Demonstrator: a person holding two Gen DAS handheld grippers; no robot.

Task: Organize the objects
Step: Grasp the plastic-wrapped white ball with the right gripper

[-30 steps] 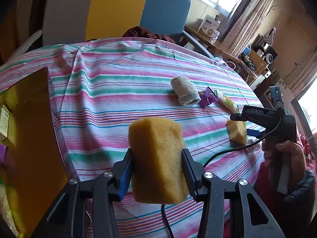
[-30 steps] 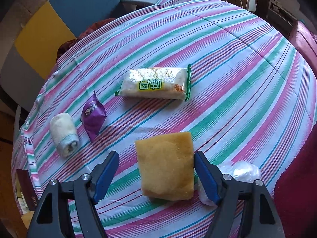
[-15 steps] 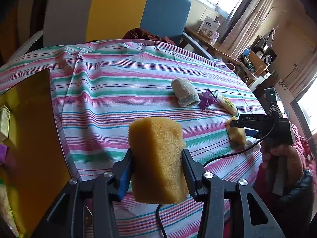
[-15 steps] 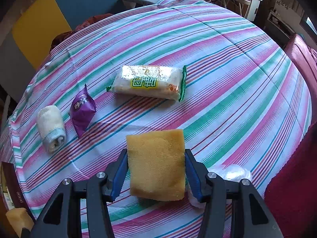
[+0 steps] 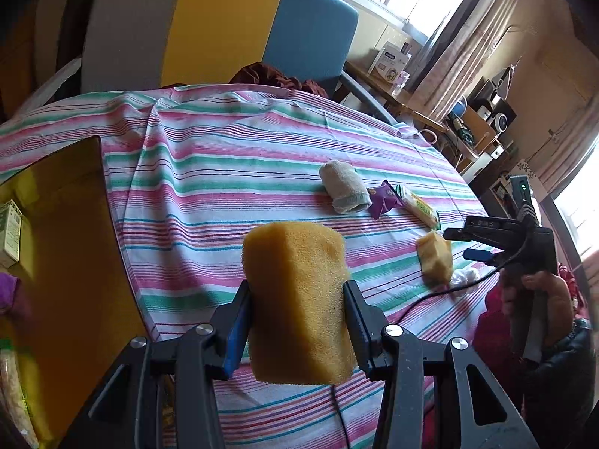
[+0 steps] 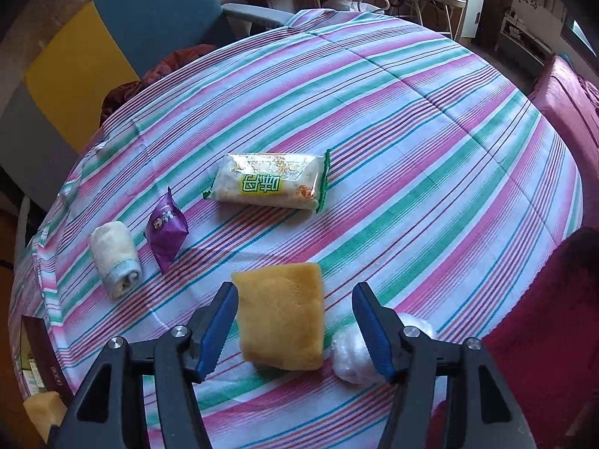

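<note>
Left tool (image 5: pixel 295 333): clamped on sponge (image 5: pixel 299 299). Right tool (image 6: pixel 295 333): jaws just opening, second sponge (image 6: pixel 280 321) between, unpressed. Unsorted at 10–12 o'clock: sock roll (image 6: pixel 116 258), purple packet (image 6: pixel 166 232), snack pack (image 6: pixel 269 183).

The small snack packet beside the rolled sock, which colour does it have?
The small snack packet is purple with white print, seen best in the right wrist view.

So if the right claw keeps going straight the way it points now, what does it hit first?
Most likely the yellow sponge lying on the striped tablecloth, between the right claw's open jaws. The white wad sits beside it.
</note>
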